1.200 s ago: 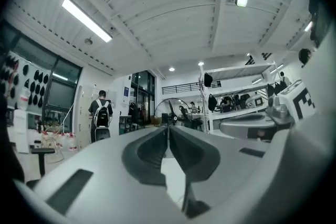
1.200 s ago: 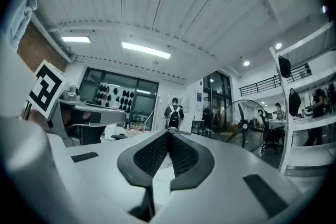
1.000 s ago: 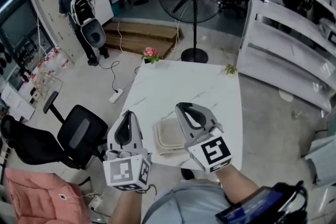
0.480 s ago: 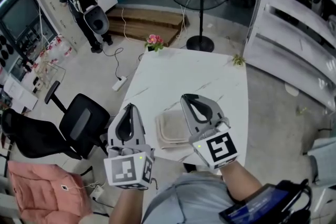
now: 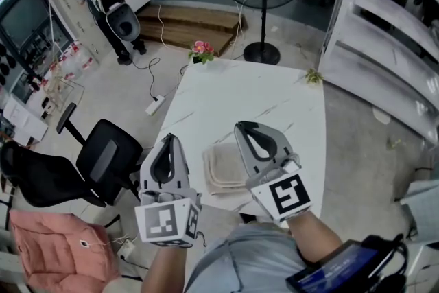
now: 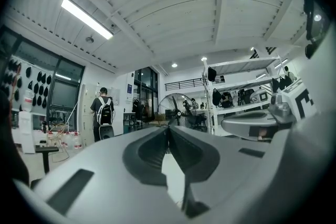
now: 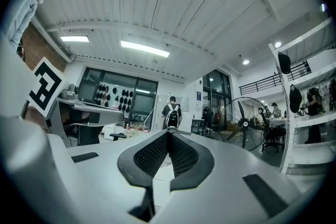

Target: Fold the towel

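Patience before the pinch: with left gripper (image 5: 169, 141) and right gripper (image 5: 242, 128) both clamped shut on nothing, I judge I should open them and dip to matching corners. Beige towel (image 5: 221, 171) lies between and beneath them on the table (image 5: 247, 99), seemingly already a thick folded rectangle.

Folded towel (image 5: 221, 172) lies between two hand-held grippers (image 5: 168, 139) (image 5: 242, 126).

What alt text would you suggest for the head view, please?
Seen from above, a person's left gripper and right gripper, both shut, frame a folded beige towel at the near end of a white table; a black office chair stands at left.
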{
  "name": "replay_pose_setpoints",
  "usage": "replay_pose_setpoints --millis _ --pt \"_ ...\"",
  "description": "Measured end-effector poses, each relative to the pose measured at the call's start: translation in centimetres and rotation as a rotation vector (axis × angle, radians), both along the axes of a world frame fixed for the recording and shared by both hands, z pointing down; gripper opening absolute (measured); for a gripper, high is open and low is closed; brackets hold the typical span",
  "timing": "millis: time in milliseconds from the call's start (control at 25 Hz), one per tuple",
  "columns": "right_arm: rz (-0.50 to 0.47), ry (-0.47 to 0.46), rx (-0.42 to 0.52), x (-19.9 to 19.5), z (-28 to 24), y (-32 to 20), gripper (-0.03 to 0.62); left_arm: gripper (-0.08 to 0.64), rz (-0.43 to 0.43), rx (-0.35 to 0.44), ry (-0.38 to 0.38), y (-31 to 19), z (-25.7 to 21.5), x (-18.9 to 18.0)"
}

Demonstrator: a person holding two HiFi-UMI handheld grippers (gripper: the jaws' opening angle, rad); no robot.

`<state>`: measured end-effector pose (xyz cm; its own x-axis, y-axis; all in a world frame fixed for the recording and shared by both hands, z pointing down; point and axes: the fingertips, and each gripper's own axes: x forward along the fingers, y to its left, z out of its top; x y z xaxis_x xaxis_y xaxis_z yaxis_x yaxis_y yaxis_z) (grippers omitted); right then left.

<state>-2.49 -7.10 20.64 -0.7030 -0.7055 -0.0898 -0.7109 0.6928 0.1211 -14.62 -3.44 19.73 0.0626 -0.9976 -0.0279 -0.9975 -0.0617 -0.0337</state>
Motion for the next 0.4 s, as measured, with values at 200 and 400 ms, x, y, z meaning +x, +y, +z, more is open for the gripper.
replay_pose_setpoints --millis 200,400 --pt "-0.004 0.001 -0.004 -0.6 -0.1 -0.7 0.012 0.009 0.008 -0.006 -0.011 -0.8 -0.2 -0.2" --pt "-0.003 0.001 -0.005 -0.9 0.0 -1.1 0.012 0.009 0.006 -0.003 -0.030 -1.2 -0.7 -0.1"
